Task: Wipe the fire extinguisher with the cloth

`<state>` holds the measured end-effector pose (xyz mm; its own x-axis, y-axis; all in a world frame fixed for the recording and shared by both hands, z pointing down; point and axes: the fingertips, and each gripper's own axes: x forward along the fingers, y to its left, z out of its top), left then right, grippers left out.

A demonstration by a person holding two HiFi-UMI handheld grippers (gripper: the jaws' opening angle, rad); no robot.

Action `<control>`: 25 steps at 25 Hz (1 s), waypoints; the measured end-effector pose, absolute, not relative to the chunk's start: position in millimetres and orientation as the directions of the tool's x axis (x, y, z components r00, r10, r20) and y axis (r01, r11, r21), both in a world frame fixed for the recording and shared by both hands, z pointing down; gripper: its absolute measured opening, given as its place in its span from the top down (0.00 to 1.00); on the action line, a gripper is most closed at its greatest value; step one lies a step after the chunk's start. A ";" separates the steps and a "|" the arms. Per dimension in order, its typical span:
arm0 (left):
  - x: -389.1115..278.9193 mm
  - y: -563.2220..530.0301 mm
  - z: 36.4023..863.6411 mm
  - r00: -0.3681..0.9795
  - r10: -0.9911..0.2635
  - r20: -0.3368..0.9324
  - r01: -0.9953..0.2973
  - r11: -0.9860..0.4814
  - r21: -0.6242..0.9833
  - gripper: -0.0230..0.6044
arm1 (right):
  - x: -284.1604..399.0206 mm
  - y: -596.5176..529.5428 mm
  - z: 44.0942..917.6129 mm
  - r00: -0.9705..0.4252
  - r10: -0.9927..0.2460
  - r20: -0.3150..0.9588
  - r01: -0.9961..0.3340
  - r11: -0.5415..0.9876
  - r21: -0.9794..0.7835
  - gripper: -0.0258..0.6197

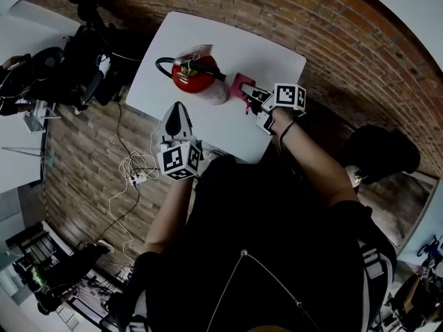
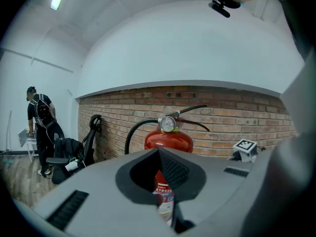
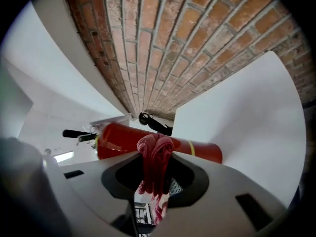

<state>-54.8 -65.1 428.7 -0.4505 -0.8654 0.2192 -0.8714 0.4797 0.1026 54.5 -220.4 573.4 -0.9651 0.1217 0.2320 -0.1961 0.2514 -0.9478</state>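
The right claw (image 3: 157,153) is closed on a red cloth (image 3: 154,166), which is bunched above the tips and hangs down between them. The left claw (image 2: 159,153) is shut, its tips met and nothing held. The extinguisher (image 2: 168,141) is stood upright on the white worktop (image 1: 263,54), just beyond the left claw and just beside the cloth. A red body is seen, with a black hose (image 2: 129,137) curved off one side, a round gauge (image 2: 168,124) and black levers (image 2: 190,110) at the top. A yellow band (image 3: 192,149) rings the body near the base. In the left gripper view the lower body is covered by the claw. The label (image 2: 163,194) is glimpsed only through the gap, its print too small to be read. Whether the cloth touches the body cannot be told.
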 end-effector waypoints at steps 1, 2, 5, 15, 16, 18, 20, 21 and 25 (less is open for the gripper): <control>-54.5 -64.0 429.9 -0.443 -0.868 0.223 -0.875 0.473 0.102 0.95 | 55.8 -217.8 588.7 -0.960 0.114 0.257 -0.224 0.242 -0.944 0.77; -54.5 -62.7 431.1 -0.436 -0.871 0.228 -0.879 0.466 0.102 0.95 | 56.6 -214.8 603.6 -0.953 0.106 0.282 -0.252 0.234 -0.939 0.77; -54.6 -58.8 434.6 -0.416 -0.878 0.238 -0.888 0.449 0.103 0.95 | 57.2 -206.7 645.8 -0.933 0.090 0.349 -0.324 0.219 -0.921 0.77; -65.3 -37.5 449.8 -0.392 -0.874 0.287 -0.898 0.431 0.089 0.95 | 49.1 -186.5 746.8 -0.867 0.079 0.492 -0.473 0.178 -0.863 0.77; -66.8 -33.6 452.8 -0.392 -0.872 0.294 -0.897 0.433 0.088 0.95 | 48.3 -184.3 755.4 -0.861 0.078 0.503 -0.485 0.173 -0.857 0.77; -70.4 -26.7 459.4 -0.393 -0.867 0.306 -0.895 0.437 0.086 0.95 | 45.8 -181.0 771.7 -0.850 0.074 0.522 -0.507 0.162 -0.847 0.77; -74.2 -20.5 465.5 -0.395 -0.863 0.316 -0.894 0.440 0.084 0.95 | 42.4 -179.2 784.9 -0.843 0.067 0.533 -0.520 0.147 -0.841 0.77; -76.0 -17.4 467.7 -0.396 -0.861 0.320 -0.894 0.441 0.082 0.95 | 40.6 -178.5 790.1 -0.842 0.062 0.536 -0.525 0.138 -0.840 0.77; -84.1 -5.1 469.8 -0.404 -0.854 0.327 -0.889 0.451 0.078 0.95 | 33.4 -173.6 803.9 -0.832 0.045 0.553 -0.544 0.128 -0.829 0.77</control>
